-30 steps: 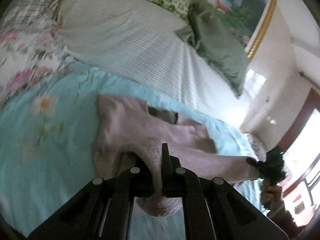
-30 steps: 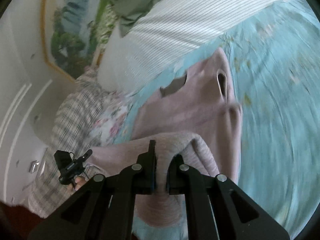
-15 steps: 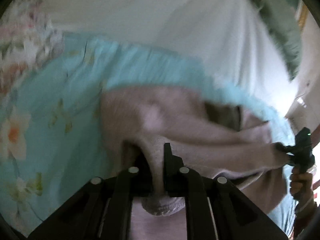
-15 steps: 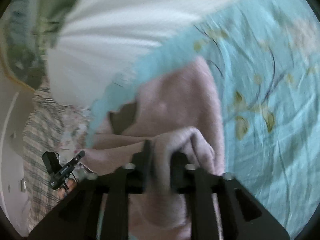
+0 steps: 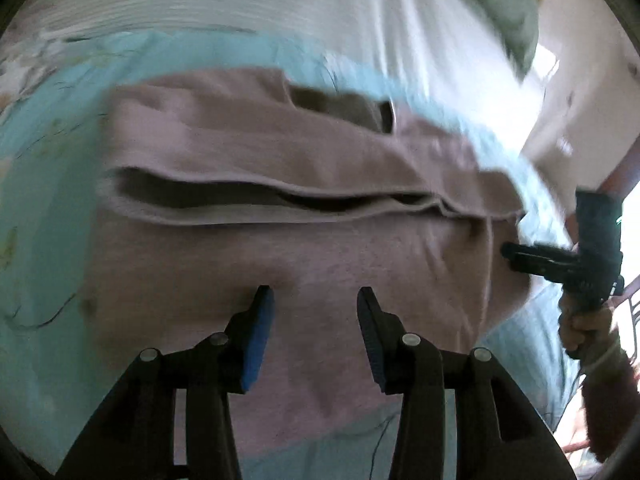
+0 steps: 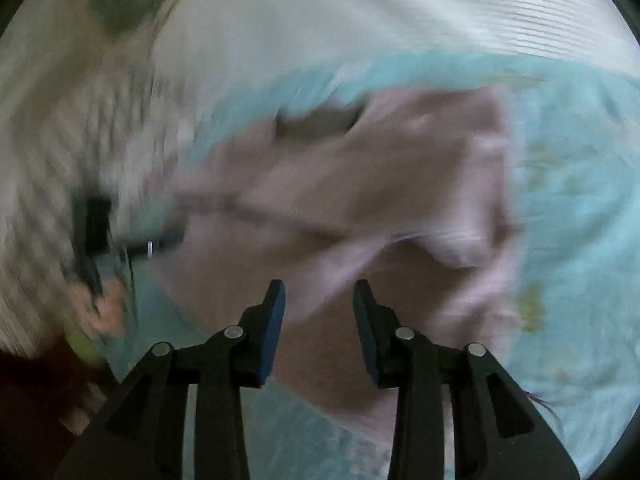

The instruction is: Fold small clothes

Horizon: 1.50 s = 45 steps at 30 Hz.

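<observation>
A small dusty-pink knitted garment lies folded over itself on the turquoise bedspread, its hem edge running across the upper layer. My left gripper hovers over its near part, jaws opening, nothing pinched between the pads. In the right wrist view the same garment is blurred, and my right gripper stands open above its near edge with only cloth beneath. The right gripper also shows at the garment's right side in the left wrist view, held by a hand.
A white striped quilt lies beyond the bedspread, with a green cloth at its far right. Plaid and floral bedding sits to the left in the right wrist view. The other gripper's black body is there too.
Both grippers let go of the pink garment and opened. They came down and forward, carrying the lifted edge over, so the garment now lies doubled on the bedspread.
</observation>
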Available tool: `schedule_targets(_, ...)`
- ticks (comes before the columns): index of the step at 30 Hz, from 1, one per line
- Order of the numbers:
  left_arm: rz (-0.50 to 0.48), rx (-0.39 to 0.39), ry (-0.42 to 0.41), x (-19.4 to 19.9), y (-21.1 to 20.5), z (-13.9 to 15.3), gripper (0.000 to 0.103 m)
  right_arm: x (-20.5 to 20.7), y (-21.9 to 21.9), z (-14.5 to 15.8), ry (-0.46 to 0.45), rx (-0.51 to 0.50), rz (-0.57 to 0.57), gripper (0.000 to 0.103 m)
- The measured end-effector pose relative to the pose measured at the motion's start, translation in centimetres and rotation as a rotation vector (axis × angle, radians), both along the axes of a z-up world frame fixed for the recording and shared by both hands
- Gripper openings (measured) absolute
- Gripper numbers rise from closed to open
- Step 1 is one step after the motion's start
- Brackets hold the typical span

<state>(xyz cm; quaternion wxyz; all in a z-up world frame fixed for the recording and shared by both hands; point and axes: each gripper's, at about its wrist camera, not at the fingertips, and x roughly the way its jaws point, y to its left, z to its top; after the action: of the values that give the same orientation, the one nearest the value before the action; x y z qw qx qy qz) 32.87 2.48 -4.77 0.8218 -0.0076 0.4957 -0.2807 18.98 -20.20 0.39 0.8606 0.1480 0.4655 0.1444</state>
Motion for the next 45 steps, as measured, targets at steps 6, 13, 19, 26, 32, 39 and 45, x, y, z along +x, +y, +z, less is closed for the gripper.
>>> schedule_targets(6, 0.070, 0.059, -0.006, 6.7, -1.5, 0.7, 0.043, 6.9, -2.0, -0.7, 0.015, -0.181, -0.099, 0.037)
schedule_targets(13, 0.342, -0.002, -0.010, 14.6, 4.8, 1.5, 0.043, 9.0, -11.5, 0.3, -0.062, 0.010, -0.510, 0.035)
schedule_targets(19, 0.506, -0.072, -0.032, 12.2, 10.4, 2.5, 0.055, 4.8, -11.7, 0.8, -0.096, 0.090, -0.570, 0.037)
schedule_targets(26, 0.382, -0.184, -0.037, 3.5, 9.9, 3.2, 0.057, 2.0, -5.4, -0.9, -0.063, 0.108, -0.361, 0.037)
schedule_targets(32, 0.144, -0.134, -0.014, 1.9, 4.9, 3.7, 0.064, 5.8, -1.9, -0.4, -0.047, 0.109, -0.235, 0.037)
schedule_targets(39, 0.280, -0.091, 0.029, 6.1, 7.5, 0.0, 0.042, 15.0, 1.2, -3.4, 0.070, 0.087, -0.074, 0.034)
schedule_targets(45, 0.321, -0.139, 0.074, 6.4, 11.9, -0.9, 0.000, 17.1, -6.6, -3.2, -0.041, 0.205, -0.463, 0.034)
